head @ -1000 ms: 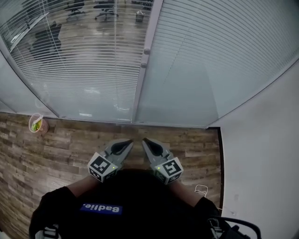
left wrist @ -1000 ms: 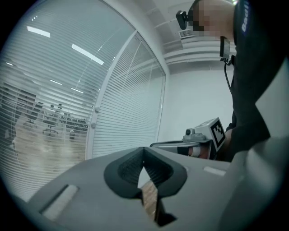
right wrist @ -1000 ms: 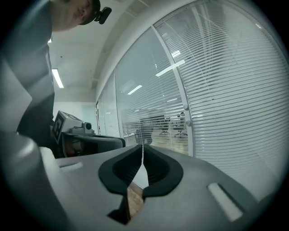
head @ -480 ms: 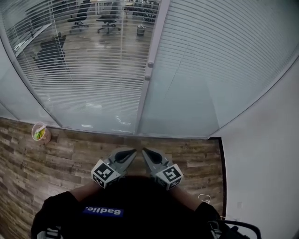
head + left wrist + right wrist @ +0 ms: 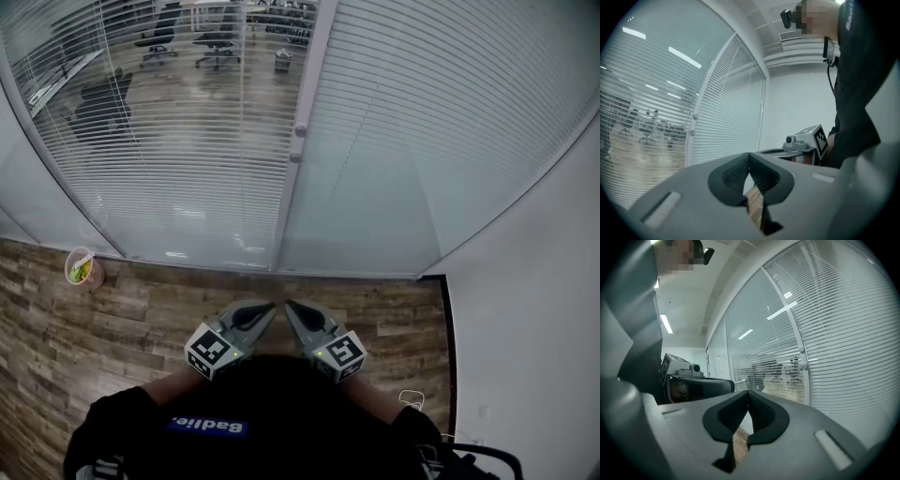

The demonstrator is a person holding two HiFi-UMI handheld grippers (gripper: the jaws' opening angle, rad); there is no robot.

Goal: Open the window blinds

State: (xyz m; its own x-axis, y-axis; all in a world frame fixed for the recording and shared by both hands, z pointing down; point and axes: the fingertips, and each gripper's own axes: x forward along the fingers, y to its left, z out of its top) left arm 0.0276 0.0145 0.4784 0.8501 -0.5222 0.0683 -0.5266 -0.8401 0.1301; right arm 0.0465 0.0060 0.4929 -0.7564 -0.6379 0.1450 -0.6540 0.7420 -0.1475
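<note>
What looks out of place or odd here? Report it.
A small cup holding something green sits on the wood floor by the glass wall, left: an odd spot. The left blinds are tilted open, the right blinds shut. Nothing looks spilled or damaged.

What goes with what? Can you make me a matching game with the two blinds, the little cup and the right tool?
Things:
1. left blind
2. right blind
3. cup
4. right tool

States or places:
A. shut, with nothing in it
B. on the wooden floor, far left
C. slats tilted open, so office chairs show through
D. slats closed, plain white, nothing shows through

Pairs: 1-C, 2-D, 3-B, 4-A
</note>
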